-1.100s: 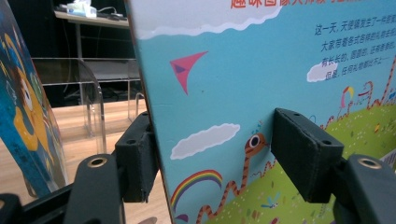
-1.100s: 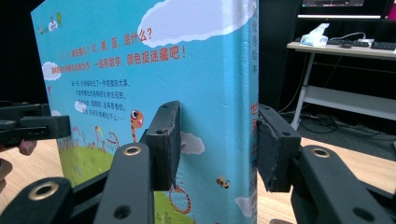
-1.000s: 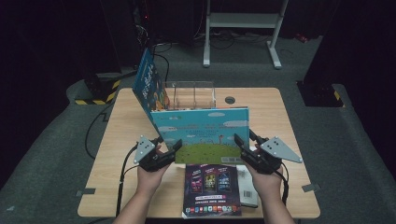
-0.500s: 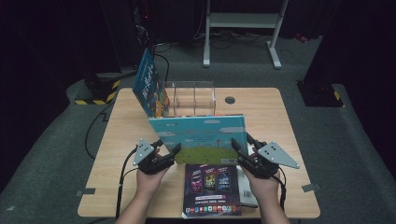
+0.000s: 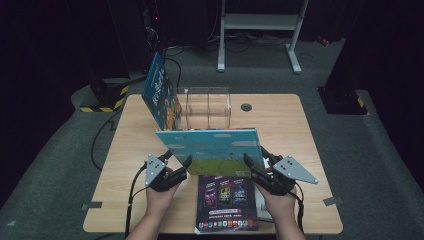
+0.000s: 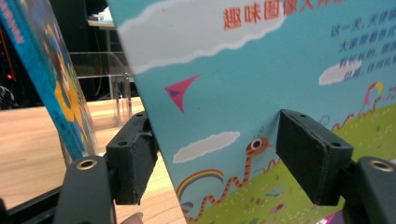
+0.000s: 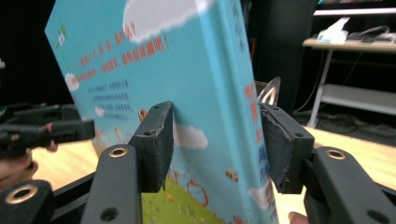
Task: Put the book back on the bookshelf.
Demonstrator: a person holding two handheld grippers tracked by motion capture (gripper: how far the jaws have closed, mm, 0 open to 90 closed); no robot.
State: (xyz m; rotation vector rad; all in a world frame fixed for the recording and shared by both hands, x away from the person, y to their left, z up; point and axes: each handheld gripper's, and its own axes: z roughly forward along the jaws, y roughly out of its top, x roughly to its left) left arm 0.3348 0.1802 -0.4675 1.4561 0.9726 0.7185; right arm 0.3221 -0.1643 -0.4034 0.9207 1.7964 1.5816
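High view: a picture book with sky and green grass on its cover [image 5: 212,150] stands across the middle of the wooden table [image 5: 295,120], leaning back, just in front of a clear acrylic rack [image 5: 208,107]. The left gripper [image 5: 176,159] sits at the book's lower left corner and the right gripper [image 5: 256,159] at its lower right.

In the left gripper view the book's corner [image 6: 261,107] lies between the jaws, which have just been opening; the right-hand pad stands clear of the cover and the other pad sits right at its edge (contact cannot be told). In the right gripper view the book's spine edge [image 7: 205,107] is between jaws that have also just been opening, one pad against the cover, the other close at the spine.

A second blue book [image 5: 161,92] leans against the rack's left side, and a dark booklet [image 5: 226,202] lies flat near the front edge between the hands
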